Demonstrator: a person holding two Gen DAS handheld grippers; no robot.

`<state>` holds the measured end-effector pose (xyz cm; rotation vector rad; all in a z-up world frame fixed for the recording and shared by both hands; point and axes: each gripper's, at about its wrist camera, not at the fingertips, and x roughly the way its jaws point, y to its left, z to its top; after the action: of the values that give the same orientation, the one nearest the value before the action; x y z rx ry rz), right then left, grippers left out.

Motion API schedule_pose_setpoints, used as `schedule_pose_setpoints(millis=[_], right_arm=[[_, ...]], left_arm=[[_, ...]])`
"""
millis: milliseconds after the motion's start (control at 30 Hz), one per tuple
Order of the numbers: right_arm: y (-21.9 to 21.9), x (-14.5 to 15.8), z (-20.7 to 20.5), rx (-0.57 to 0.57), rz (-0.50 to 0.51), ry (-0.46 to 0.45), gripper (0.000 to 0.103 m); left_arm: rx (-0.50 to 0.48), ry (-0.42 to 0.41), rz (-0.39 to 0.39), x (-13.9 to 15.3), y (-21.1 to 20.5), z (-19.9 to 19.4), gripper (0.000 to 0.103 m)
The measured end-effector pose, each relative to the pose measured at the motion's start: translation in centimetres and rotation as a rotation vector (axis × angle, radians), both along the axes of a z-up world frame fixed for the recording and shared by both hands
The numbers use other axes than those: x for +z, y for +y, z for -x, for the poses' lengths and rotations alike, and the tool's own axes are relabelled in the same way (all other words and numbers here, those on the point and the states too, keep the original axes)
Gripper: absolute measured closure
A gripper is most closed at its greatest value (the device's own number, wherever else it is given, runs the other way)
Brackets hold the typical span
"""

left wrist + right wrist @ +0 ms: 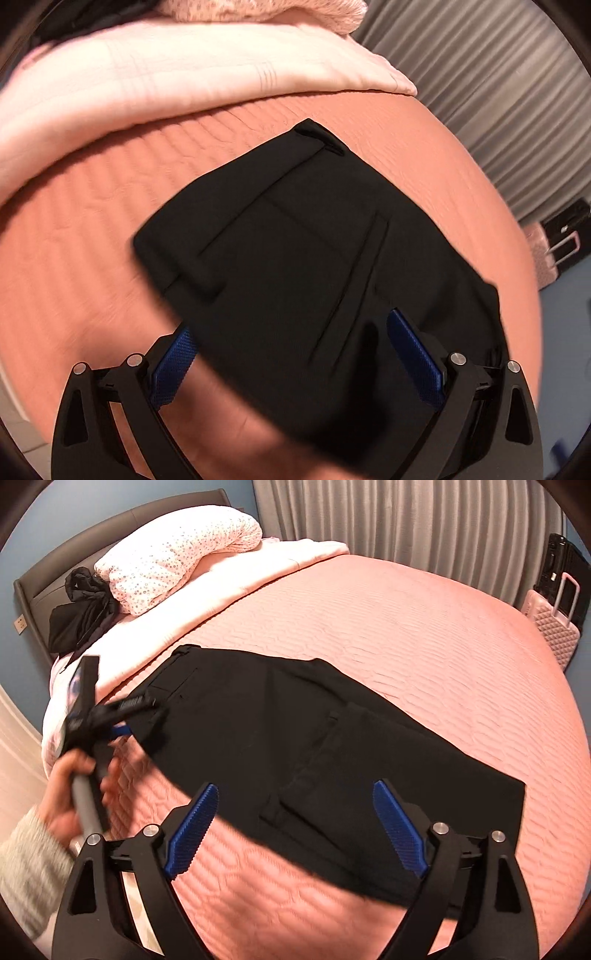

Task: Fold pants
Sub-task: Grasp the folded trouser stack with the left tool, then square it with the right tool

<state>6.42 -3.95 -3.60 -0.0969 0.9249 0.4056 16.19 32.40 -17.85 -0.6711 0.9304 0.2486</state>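
Observation:
Black pants (295,734) lie folded on the pink quilted bed; they also show in the left wrist view (295,258). My left gripper (291,332) is open, its blue pads spread above the near part of the pants. In the right wrist view the left gripper (125,720) sits at the pants' left edge, held by a hand. My right gripper (295,812) is open above the near edge of the pants and holds nothing.
A pale folded blanket (147,92) and a dotted pillow (173,557) lie at the head of the bed. A bundle of dark clothes (81,616) sits by the headboard. A pink suitcase (554,624) stands beside grey curtains (406,520).

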Motion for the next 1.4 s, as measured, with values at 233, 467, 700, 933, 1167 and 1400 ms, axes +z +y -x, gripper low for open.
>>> schedule_pose_setpoints(millis=[233, 467, 700, 933, 1167, 1400], right_arm=[[-4.3, 1.5, 2.0, -0.109, 0.030, -0.003, 0.018], [-11.3, 3.2, 3.7, -0.258, 0.035, -0.051, 0.018], [-20.7, 4.6, 6.7, -0.428, 0.002, -0.104, 0.010], [-28.5, 1.0, 9.1, -0.549, -0.040, -0.016, 0.010], [-32.3, -2.0, 8.6, -0.576, -0.154, 0.061, 0.010], [-28.5, -6.4, 0.9, -0.418, -0.187, 0.173, 0.010]], left_arm=[[0.050, -0.089, 0.063, 0.1, 1.0, -2.7, 0.027], [-0.205, -0.192, -0.303, 10.9, -8.9, -2.2, 0.093], [-0.556, -0.306, -0.367, 16.7, -29.8, 1.4, 0.093], [-0.894, -0.068, -0.399, 5.1, -48.9, 5.7, 0.083], [-0.942, -0.123, -0.348, 5.7, -51.7, 10.0, 0.053], [-0.878, -0.198, -0.446, 11.0, -46.4, 12.3, 0.040]])
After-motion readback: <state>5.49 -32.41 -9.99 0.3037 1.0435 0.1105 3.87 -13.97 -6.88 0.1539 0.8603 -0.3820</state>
